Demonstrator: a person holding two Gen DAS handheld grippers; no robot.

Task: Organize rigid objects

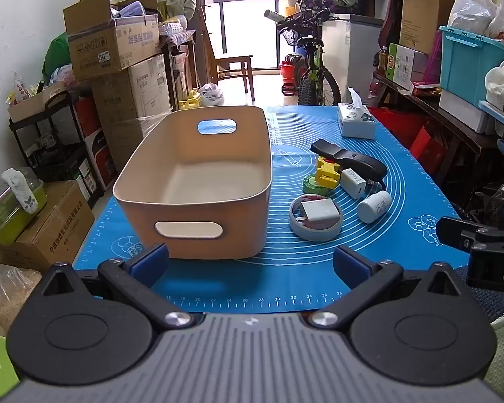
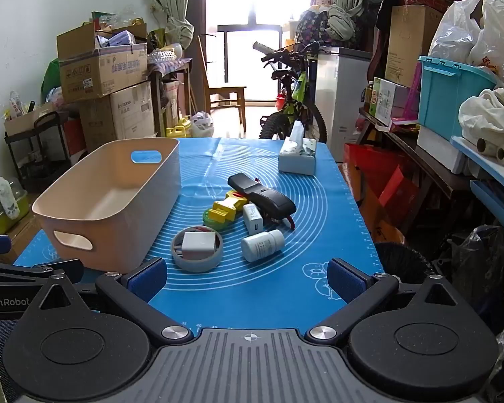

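The left gripper (image 1: 250,263) hung over the near edge of the blue mat (image 1: 403,181) with its jaws spread wide and nothing between the blue pads (image 1: 149,263); the right gripper (image 2: 247,282) stood the same way, released and empty, beside it over the same edge. Just beyond the left gripper sat the beige bin (image 1: 198,181), empty inside, with a handle slot in each end wall; in the right wrist view the bin (image 2: 117,201) lay to the left of the loose objects. Nearest the right gripper was a grey tape ring (image 2: 197,252) lying flat, with a white charger (image 2: 199,245) resting in its hole; just to the right of it a white pill bottle (image 2: 262,245) lay on its side. Behind these a small white adapter (image 2: 253,222) lay against a yellow clamp-like piece (image 2: 223,213), which rested partly on a green tape roll (image 2: 207,219); a long black device (image 2: 262,191) lay slanted behind them, touching the adapter; something red showed at its near end, too small to tell. Toward the far right corner of the mat a tissue box (image 2: 297,159) stood well apart from the group. Around the table stood stacked cardboard boxes (image 1: 114,47) on the left, a bicycle (image 1: 307,67) beyond the far edge, and a turquoise crate (image 1: 467,60) on shelves to the right.
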